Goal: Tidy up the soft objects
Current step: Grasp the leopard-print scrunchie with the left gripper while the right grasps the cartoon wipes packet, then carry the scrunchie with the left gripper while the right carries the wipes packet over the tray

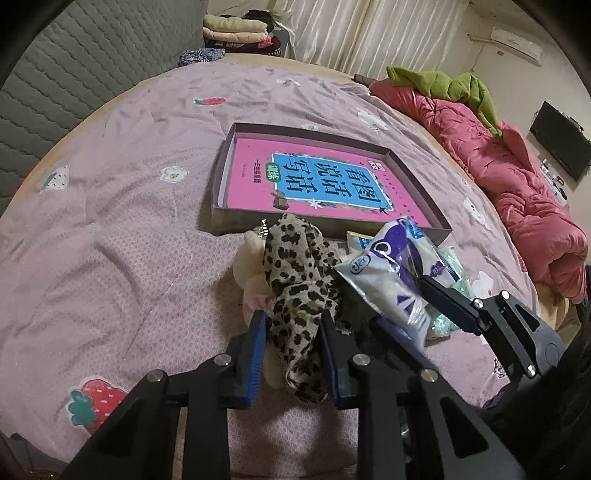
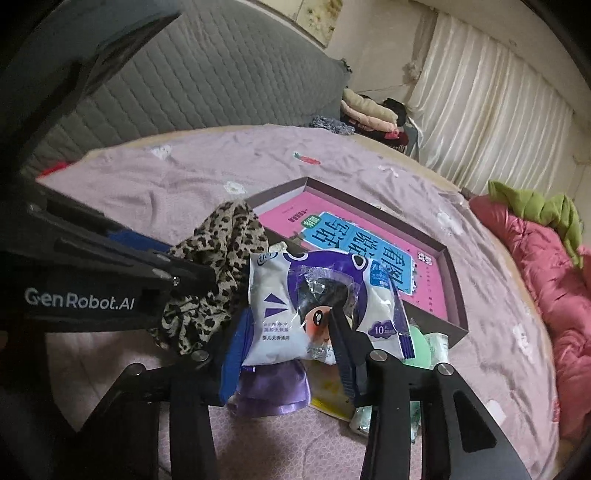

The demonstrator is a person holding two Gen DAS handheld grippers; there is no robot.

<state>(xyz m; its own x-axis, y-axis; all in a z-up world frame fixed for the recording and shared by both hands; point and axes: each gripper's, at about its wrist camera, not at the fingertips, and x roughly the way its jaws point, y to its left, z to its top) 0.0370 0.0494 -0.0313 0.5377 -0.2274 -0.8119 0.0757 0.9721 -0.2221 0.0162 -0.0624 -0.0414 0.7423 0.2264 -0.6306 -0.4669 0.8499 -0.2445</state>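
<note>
Here, one leopard scarf point(image 1: 295, 291) per left gripper point(image 1: 293, 332), one wipes pack point(image 2: 314, 306) per right gripper point(image 2: 291, 332).

Both views are lit dimly and evenly by soft indoor light, and no hard shadows are cast. Strong fisheye bending is seen toward the edges, where black vignetting is shown in the corners. Glare is caught on the plastic wipes packet point(image 2: 317, 306). The distant curtains point(image 1: 369, 33) are slightly overexposed and softened.
</note>
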